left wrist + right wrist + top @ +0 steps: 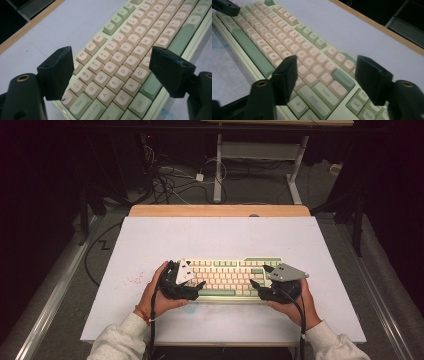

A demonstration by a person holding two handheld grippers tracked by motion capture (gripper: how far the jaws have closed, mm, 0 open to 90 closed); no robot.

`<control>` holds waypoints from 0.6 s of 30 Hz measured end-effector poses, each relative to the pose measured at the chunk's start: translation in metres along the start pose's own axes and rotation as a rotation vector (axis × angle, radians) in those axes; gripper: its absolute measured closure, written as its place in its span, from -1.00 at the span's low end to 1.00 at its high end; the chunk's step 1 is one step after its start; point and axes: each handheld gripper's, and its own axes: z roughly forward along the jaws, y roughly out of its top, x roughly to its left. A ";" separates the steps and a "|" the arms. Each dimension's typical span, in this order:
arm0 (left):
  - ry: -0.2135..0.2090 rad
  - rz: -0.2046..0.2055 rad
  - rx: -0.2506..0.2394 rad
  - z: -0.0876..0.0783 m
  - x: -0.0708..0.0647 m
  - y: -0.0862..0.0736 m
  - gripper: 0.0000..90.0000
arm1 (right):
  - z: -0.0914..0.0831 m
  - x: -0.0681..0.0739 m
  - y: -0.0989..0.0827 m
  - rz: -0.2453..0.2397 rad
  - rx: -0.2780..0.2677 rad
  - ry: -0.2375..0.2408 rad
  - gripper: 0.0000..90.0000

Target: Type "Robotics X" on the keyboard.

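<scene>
A cream and green keyboard [227, 279] lies near the front edge of the white table [220, 237], midway between its left and right edges, long side parallel to the front edge. The left gripper [192, 290] sits over the keyboard's left end and the right gripper [260, 290] over its right end, each held in one of the person's hands. Both stand with jaws wide apart and nothing between the pads. A faint red stain [132, 281] marks the table just left of the left gripper. A wooden strip [220, 210] runs along the table's far edge; beyond it, cables [170, 180] lie on the floor beside a desk frame [260, 165].

The left gripper view resolves key legends such as Tab, Q and Alt under the open jaws [112, 72]. The right gripper view shows Enter, Shift and Del [324, 77].
</scene>
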 end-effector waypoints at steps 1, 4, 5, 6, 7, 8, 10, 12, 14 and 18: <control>0.001 -0.003 -0.004 0.000 0.000 0.000 -0.63 | 0.001 0.000 0.000 0.003 -0.001 -0.006 -0.38; 0.010 0.004 -0.014 0.000 -0.001 0.000 -0.64 | 0.003 0.000 -0.001 0.022 0.001 -0.043 -0.59; 0.011 0.001 -0.022 0.000 -0.002 0.001 -0.65 | 0.004 -0.001 -0.001 0.017 0.012 -0.049 -0.64; 0.010 0.009 -0.023 0.000 -0.002 0.001 -0.65 | 0.005 -0.001 -0.001 0.018 0.015 -0.048 -0.63; 0.009 0.016 -0.021 0.000 -0.002 0.001 -0.65 | 0.004 -0.002 -0.001 0.022 0.005 -0.043 -0.64; 0.013 0.019 -0.020 0.000 -0.003 0.001 -0.65 | 0.004 -0.002 -0.002 0.032 -0.003 -0.038 -0.64; 0.013 0.038 -0.025 -0.001 -0.004 0.001 -0.65 | 0.003 -0.001 -0.001 0.020 -0.006 -0.051 -0.64; 0.018 0.033 -0.030 -0.002 -0.006 0.001 -0.65 | 0.003 -0.001 -0.001 0.026 -0.008 -0.054 -0.64; 0.025 0.040 -0.034 -0.003 -0.007 0.001 -0.65 | 0.002 0.000 -0.001 0.022 -0.007 -0.059 -0.64; 0.033 0.044 -0.042 -0.004 -0.008 0.002 -0.65 | 0.000 0.001 -0.001 0.010 -0.014 -0.082 -0.62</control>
